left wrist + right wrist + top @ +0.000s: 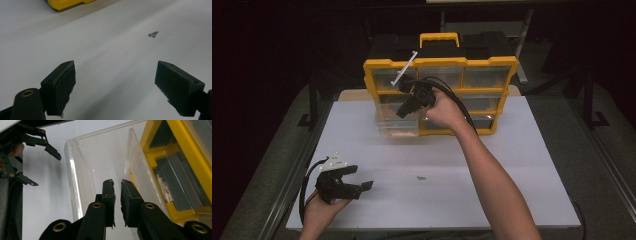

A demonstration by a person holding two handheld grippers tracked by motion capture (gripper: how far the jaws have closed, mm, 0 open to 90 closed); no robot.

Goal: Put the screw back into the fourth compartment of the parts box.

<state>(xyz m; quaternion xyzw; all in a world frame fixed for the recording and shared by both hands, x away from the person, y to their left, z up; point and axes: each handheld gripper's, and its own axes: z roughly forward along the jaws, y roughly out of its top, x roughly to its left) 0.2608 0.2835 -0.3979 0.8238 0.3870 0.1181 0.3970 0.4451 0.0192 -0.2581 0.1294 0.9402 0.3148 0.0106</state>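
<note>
At the counter's (512, 165) far edge, the right gripper (117, 182) reaches down into a clear plastic drawer (82, 157) pulled out of a yellow organizer (442, 95), its jaws a narrow slit apart and pinching nothing. The drawer's walls rise on either side of the fingertips, from 9 to 2 o'clock. The left gripper (115, 85), jaws spread wide, hovers near the counter's front-left corner, two small screws (153, 34) lying at 1 o'clock from it.
</note>
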